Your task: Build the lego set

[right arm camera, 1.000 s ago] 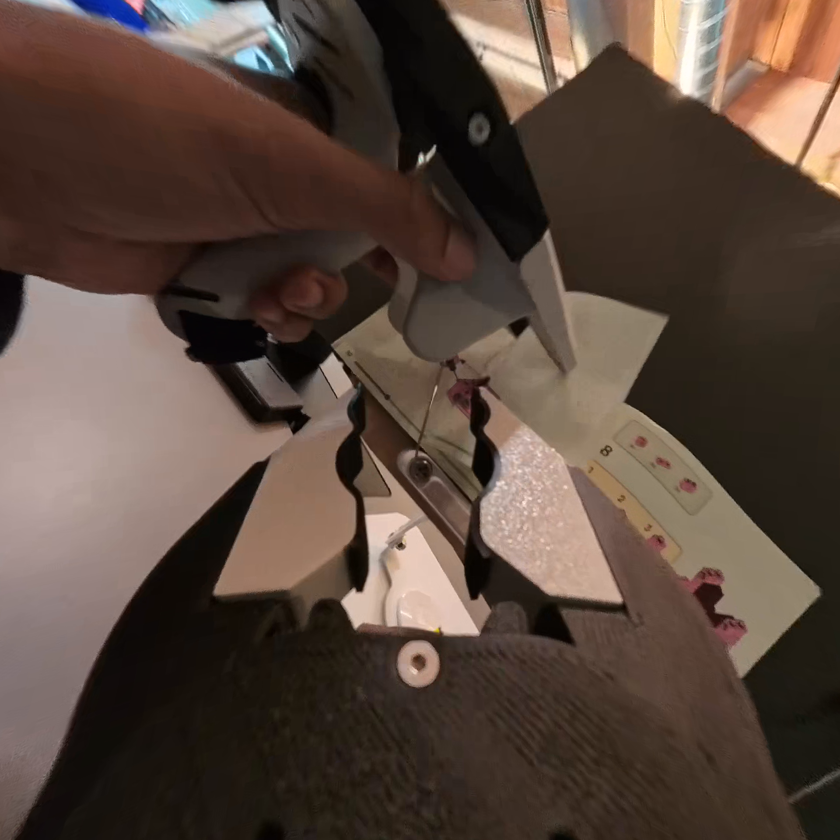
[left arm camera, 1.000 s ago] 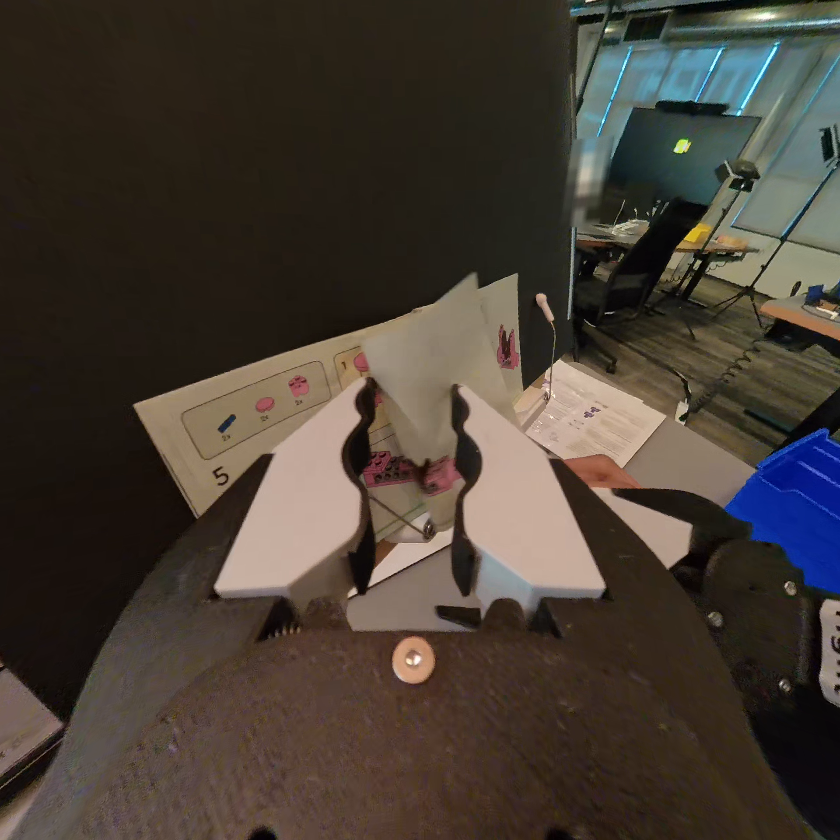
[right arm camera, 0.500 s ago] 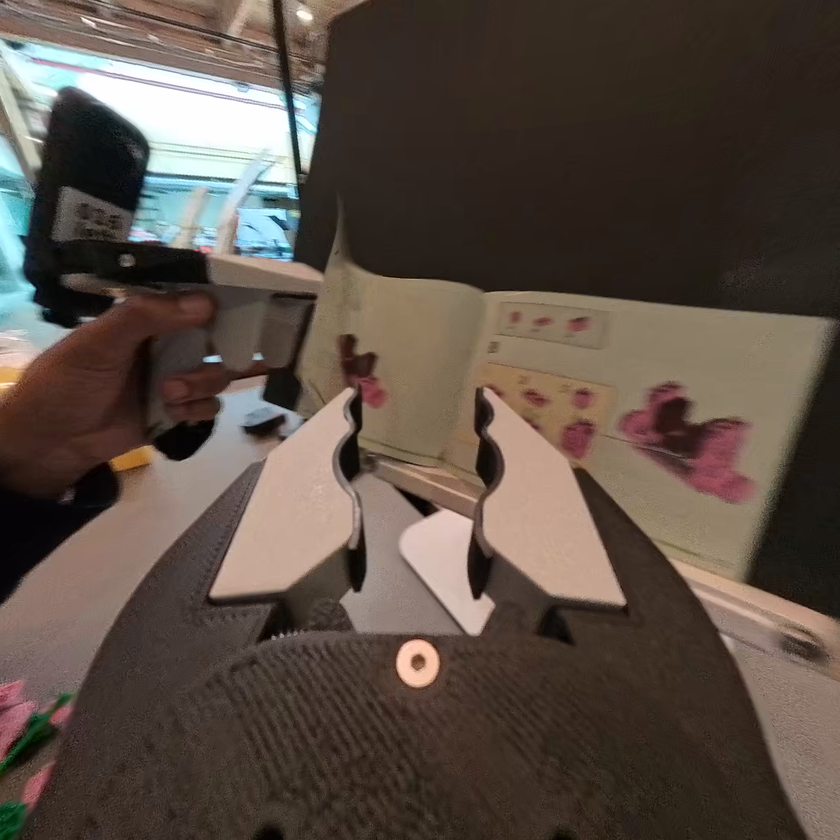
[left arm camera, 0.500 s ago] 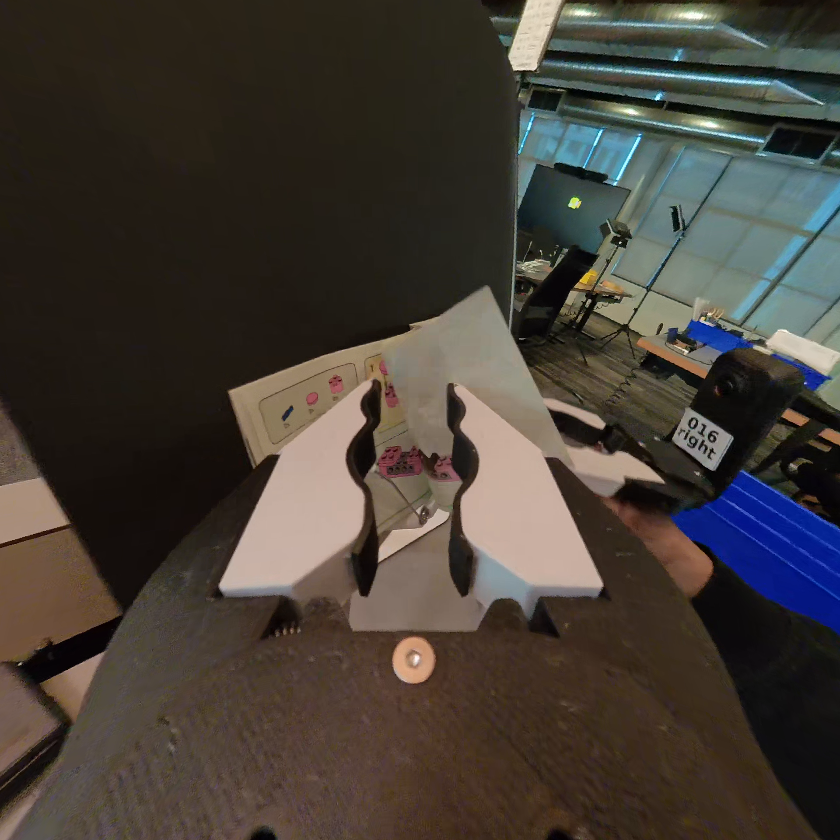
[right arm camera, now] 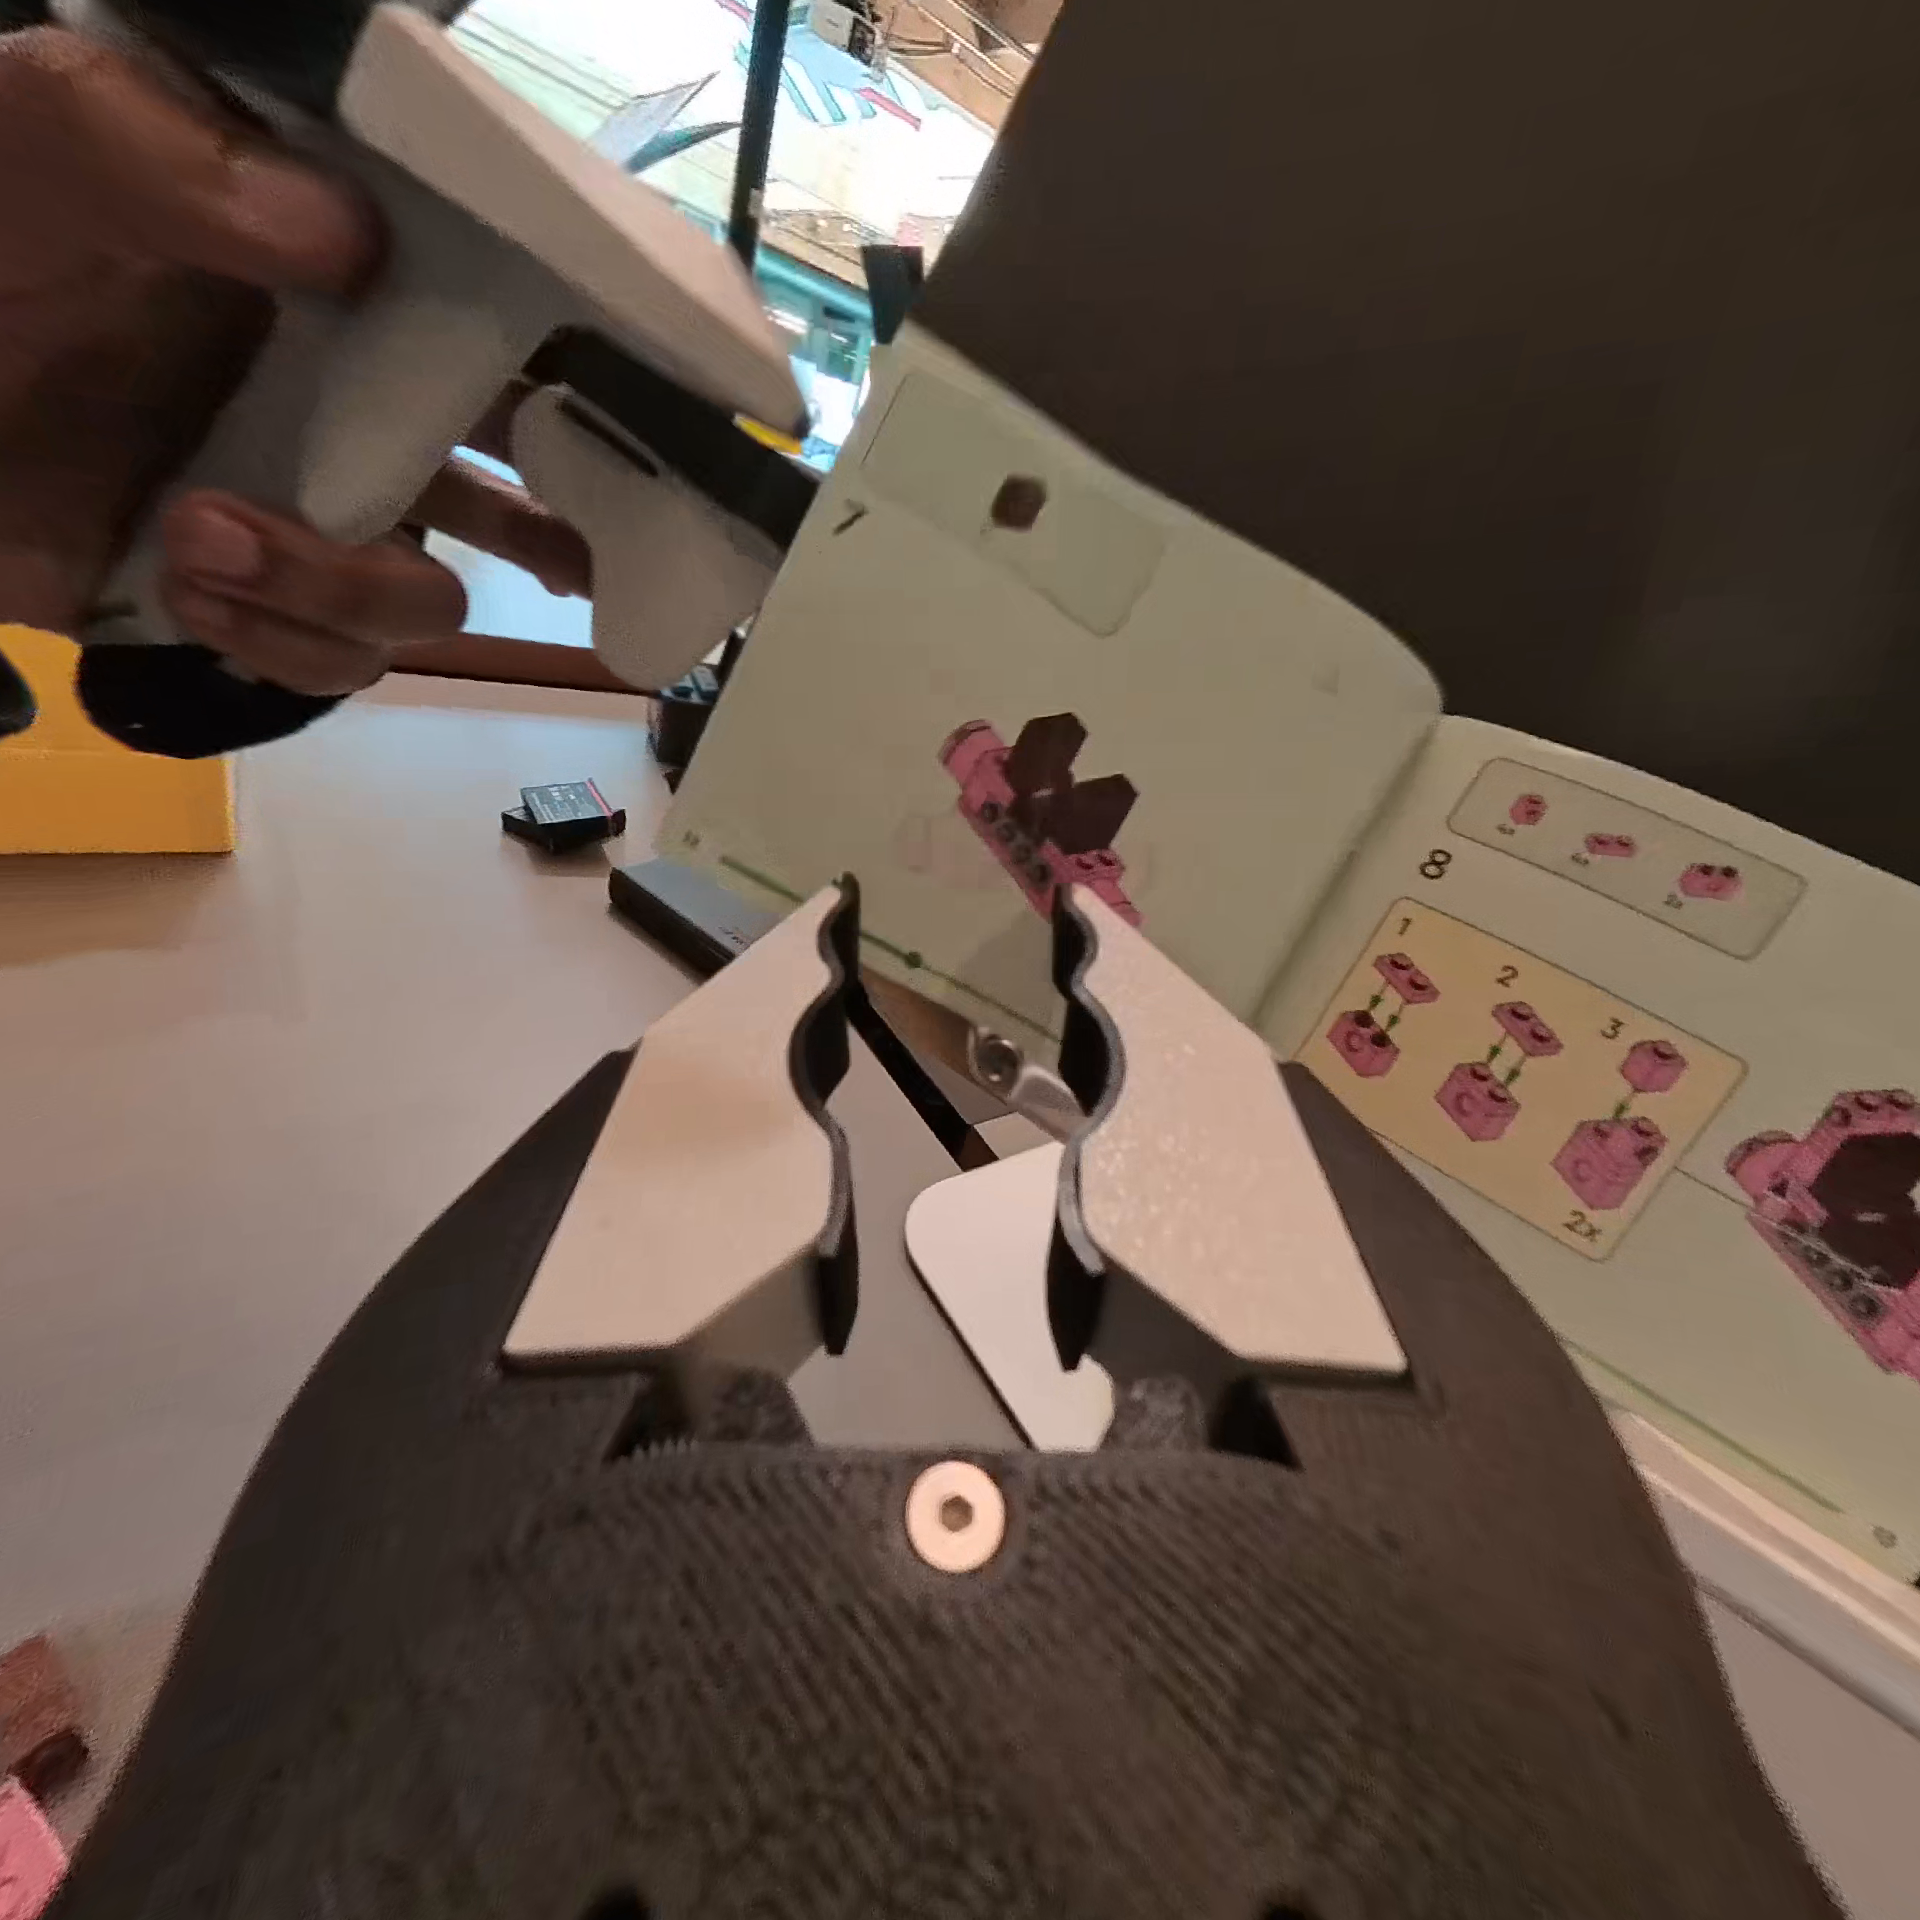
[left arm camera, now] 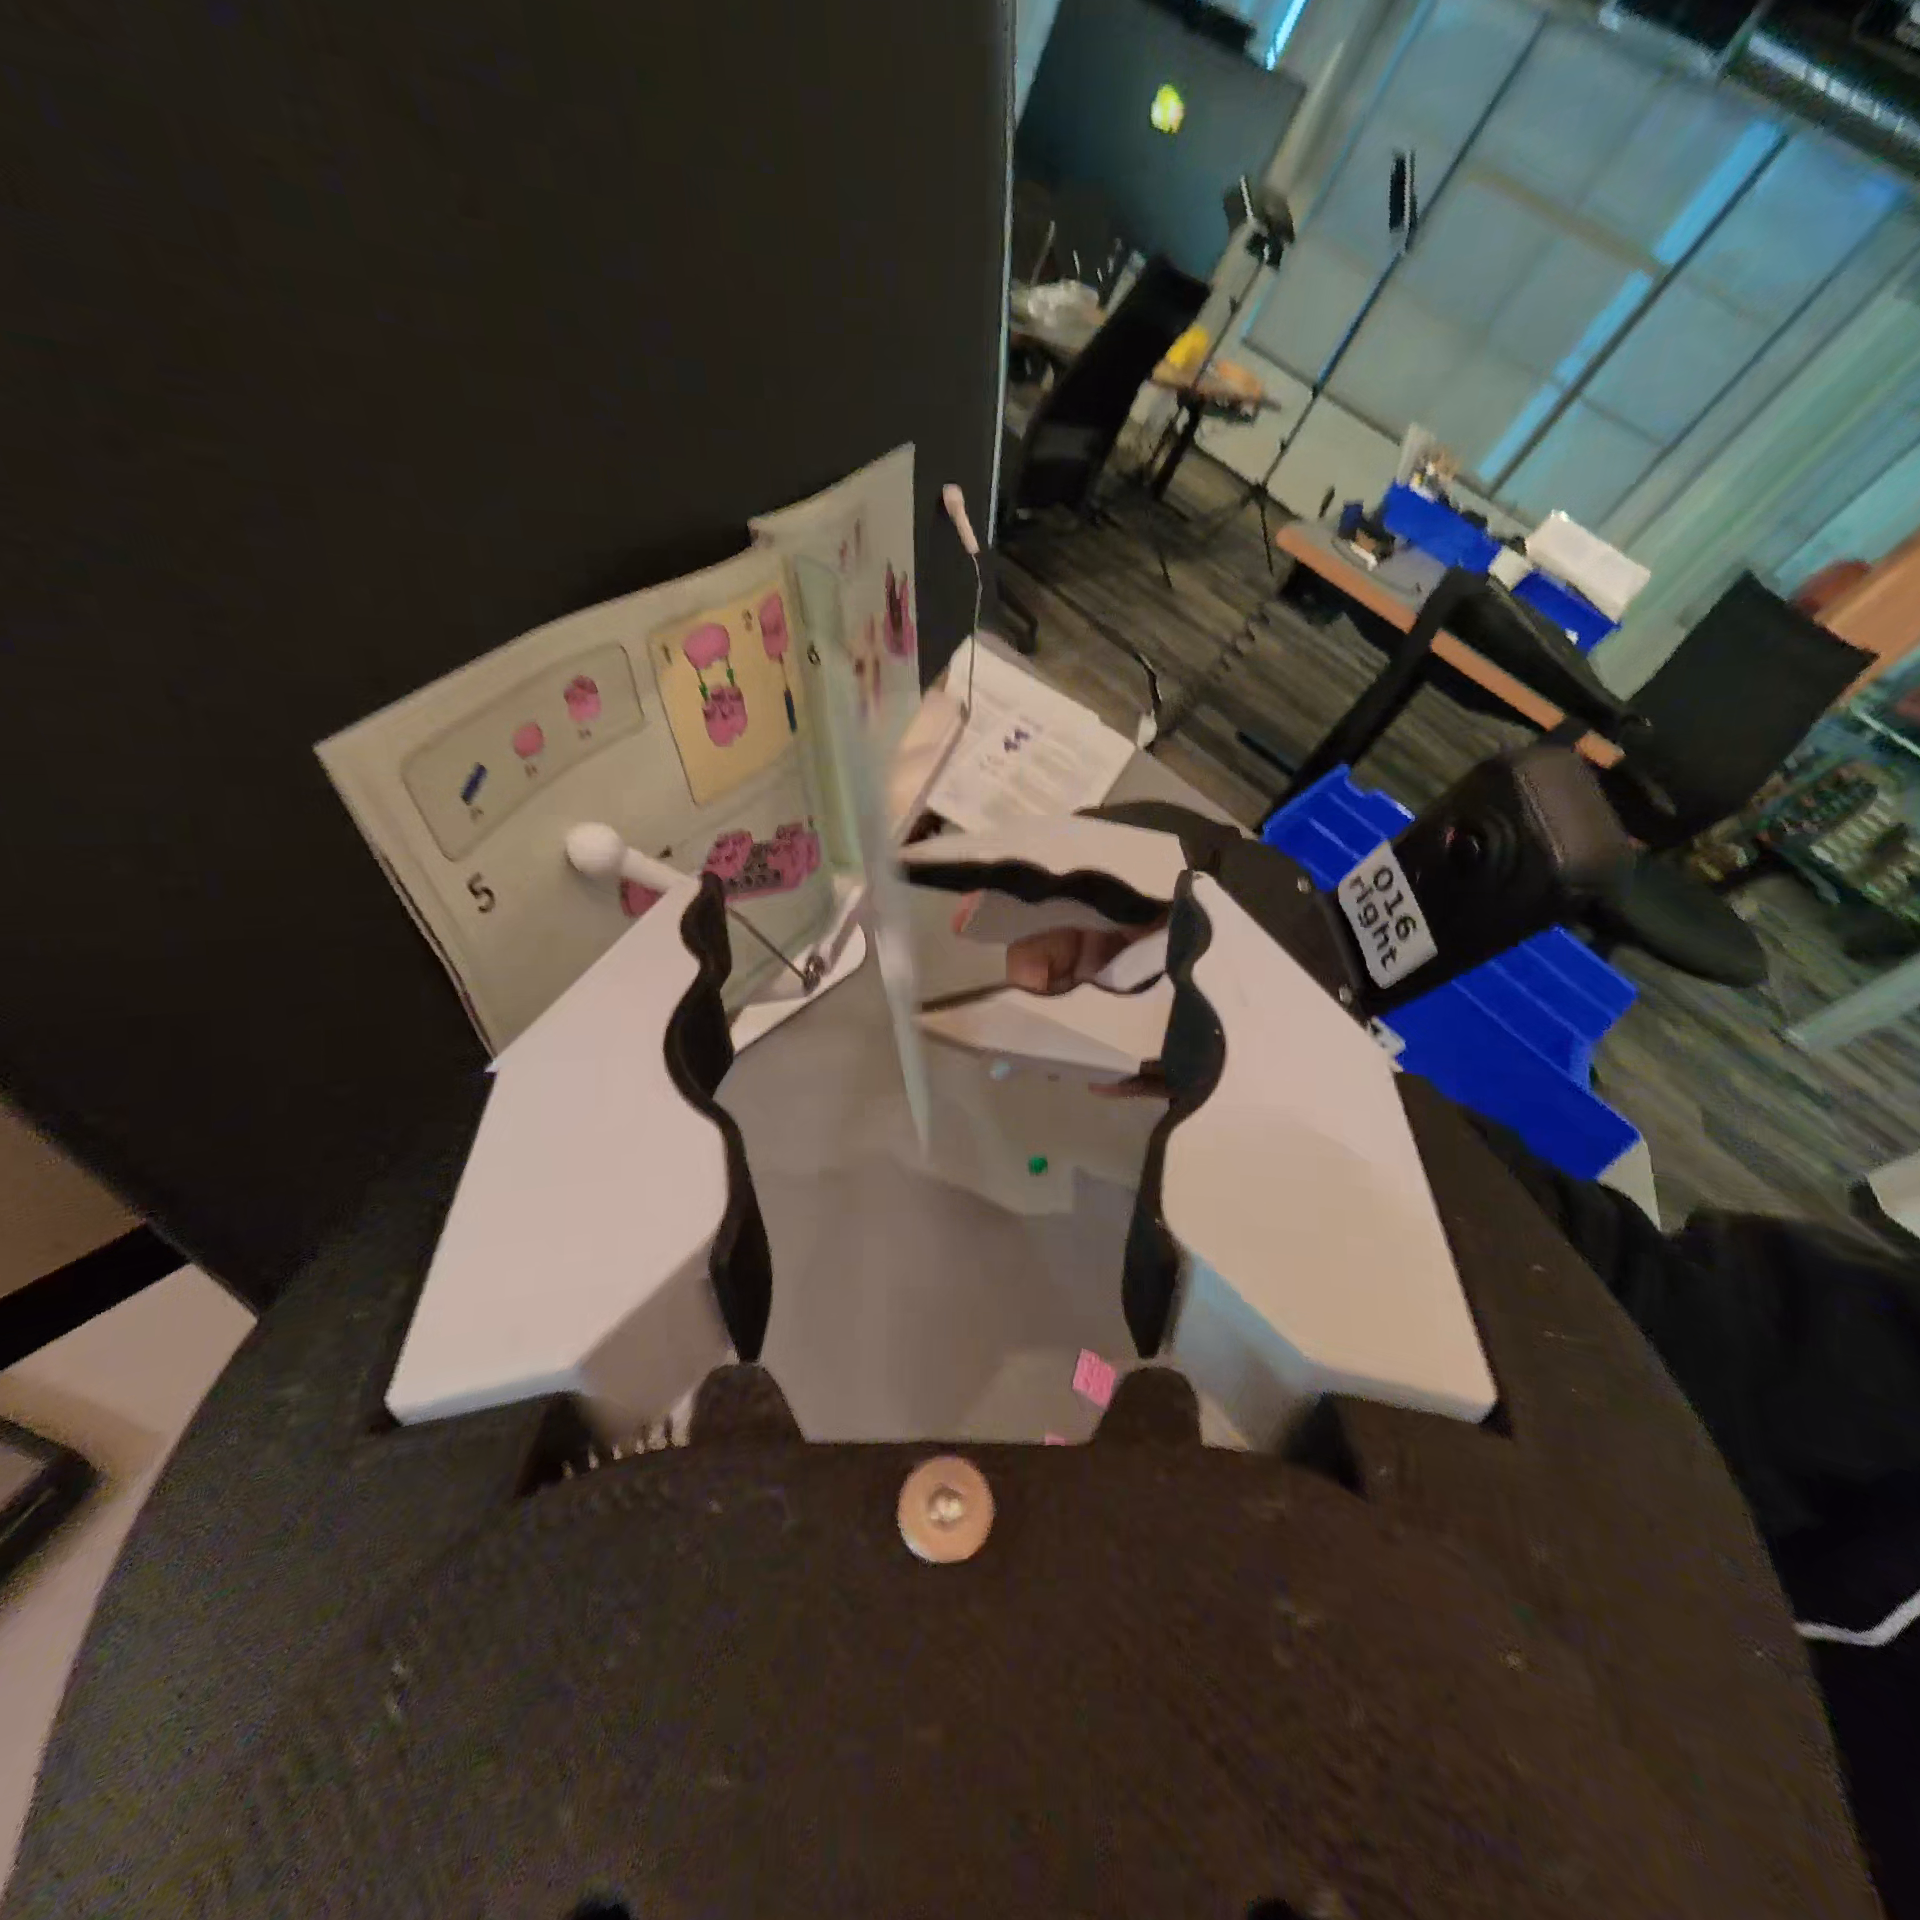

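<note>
The instruction booklet (left arm camera: 623,748) stands open on a white stand against a black panel. One page (left arm camera: 883,935) stands edge-on, mid-turn, between the fingers of my left gripper (left arm camera: 945,904), which is wide open and holds nothing. My right gripper (left arm camera: 966,940) comes in from the right, just behind that page. In the right wrist view my right gripper (right arm camera: 956,899) is open and empty, pointing at the booklet's (right arm camera: 1143,675) lower edge above the stand's white base (right arm camera: 997,1278). The left gripper (right arm camera: 769,436), held by a hand, is at upper left by the page's top corner.
A blue bin (left arm camera: 1496,1018) sits right of the stand. A small pink brick (left arm camera: 1094,1377) and a green piece (left arm camera: 1034,1166) lie on the table under my left gripper. A yellow box (right arm camera: 114,800), small black blocks (right arm camera: 566,816) and pink and brown bricks (right arm camera: 31,1766) lie to the left. The gap from one gripper's tips to the other's is roughly 5 cm. The stand's white base (right arm camera: 997,1278) is about 20 cm from both grippers' fingertips.
My left gripper has opened wide and let go of the page, which has swung edge-on. My right gripper has swung round and closed in on the booklet's lower edge.
</note>
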